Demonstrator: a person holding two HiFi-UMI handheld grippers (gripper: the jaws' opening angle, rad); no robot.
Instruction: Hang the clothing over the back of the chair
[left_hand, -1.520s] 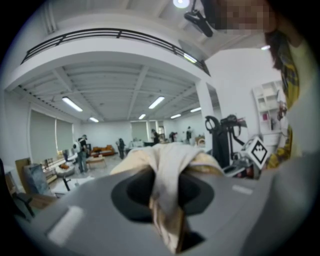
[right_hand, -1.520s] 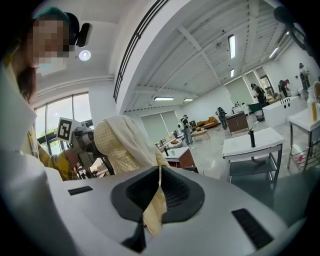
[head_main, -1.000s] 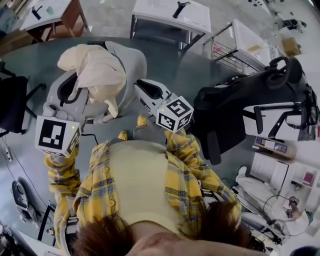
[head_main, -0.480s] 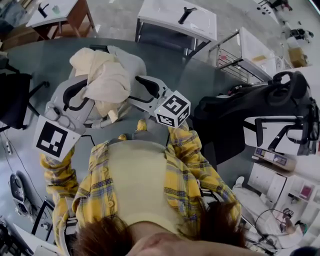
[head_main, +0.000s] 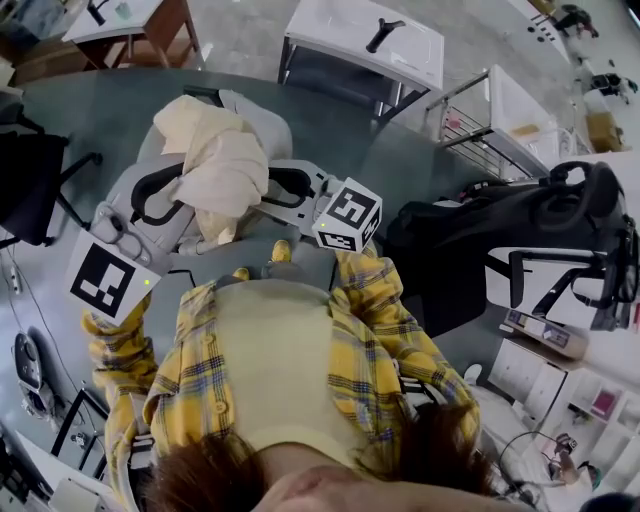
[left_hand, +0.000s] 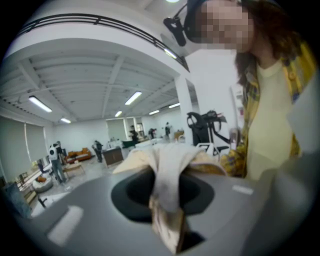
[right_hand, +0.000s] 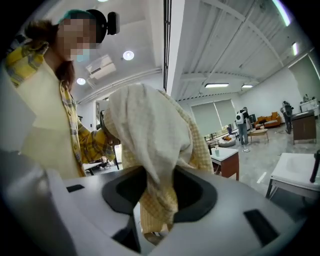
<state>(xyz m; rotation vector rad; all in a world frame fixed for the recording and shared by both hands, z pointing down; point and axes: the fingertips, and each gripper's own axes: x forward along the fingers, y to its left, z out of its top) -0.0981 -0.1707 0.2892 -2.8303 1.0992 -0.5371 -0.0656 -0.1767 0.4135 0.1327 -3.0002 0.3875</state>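
A cream-coloured piece of clothing (head_main: 215, 160) lies bunched on top of the grey chair back (head_main: 265, 118) in the head view. My left gripper (head_main: 178, 195) reaches it from the left and is shut on a fold of the clothing (left_hand: 169, 170), which hangs down through the left gripper (left_hand: 167, 212). My right gripper (head_main: 258, 188) comes in from the right. Its jaws are closing, with the clothing (right_hand: 150, 130) draped loosely between them in the right gripper (right_hand: 155, 202) view. The pads do not press on the cloth. The chair seat is hidden.
A black office chair (head_main: 30, 190) stands at the left. Another black chair loaded with dark gear (head_main: 500, 225) stands at the right. White tables (head_main: 365, 40), a wooden table (head_main: 140, 20) and a wire rack (head_main: 470, 100) lie beyond. People stand far off.
The right gripper has rolled and swung its jaws left toward the clothing, and its jaws have let go and spread. The left gripper has shifted a little sideways, still holding the cloth.
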